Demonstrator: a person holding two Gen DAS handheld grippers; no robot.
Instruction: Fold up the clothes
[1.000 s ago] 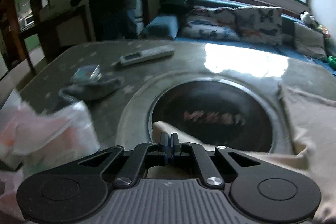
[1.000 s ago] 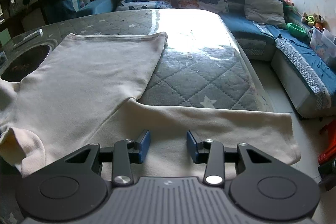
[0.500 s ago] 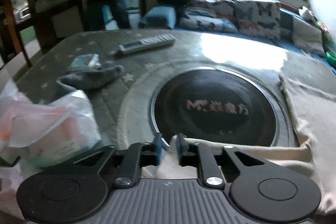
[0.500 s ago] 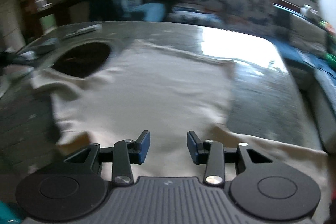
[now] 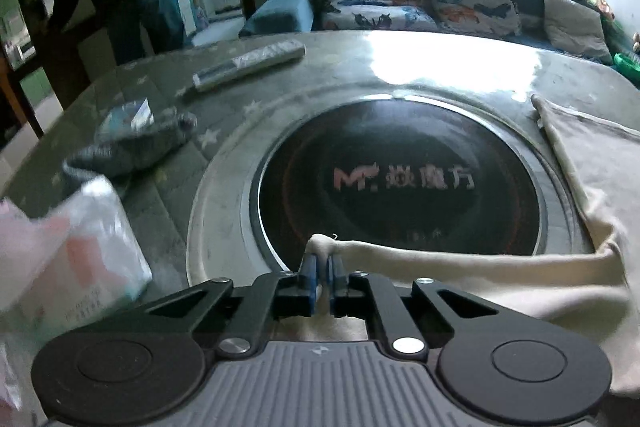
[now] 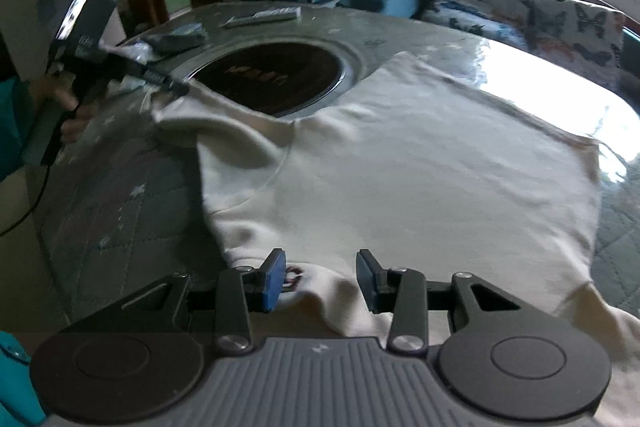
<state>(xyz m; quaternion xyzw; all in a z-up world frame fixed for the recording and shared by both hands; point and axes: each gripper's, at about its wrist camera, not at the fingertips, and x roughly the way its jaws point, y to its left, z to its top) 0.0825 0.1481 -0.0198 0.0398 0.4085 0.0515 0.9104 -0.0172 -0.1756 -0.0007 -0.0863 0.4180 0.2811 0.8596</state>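
Left wrist view: left claw [image 5: 320, 269] now clamped on the sleeve [image 5: 460, 253] tip, a nub of cream cloth poking out past the blue pads; half a second back, pads slightly apart around that same tip, so grip newly closed. Sleeve drawn out taut toward the bench's left side, crossing the near rim of the round black hob [image 5: 400, 179]. Remote [image 5: 248, 65] by the far edge, a grey bundle [image 5: 132, 147] and a plastic bag [image 5: 68, 247] along the left edge, all apart from the cloth.

Right wrist view: right claw [image 6: 320, 277] spread wide, holding nothing, now poised just over the neckline of the sweatshirt [image 6: 420, 171], where a small dark label shows between the pads; earlier aimed further along the body. Sweatshirt spread flat over the middle of the bench, hem toward the far right corner, other sleeve trailing off the near right edge.

Likely meaning: left sleeve secured and stretched, ready to be carried across the body for the first fold; right claw placed to pin or pinch near the collar, not yet closed
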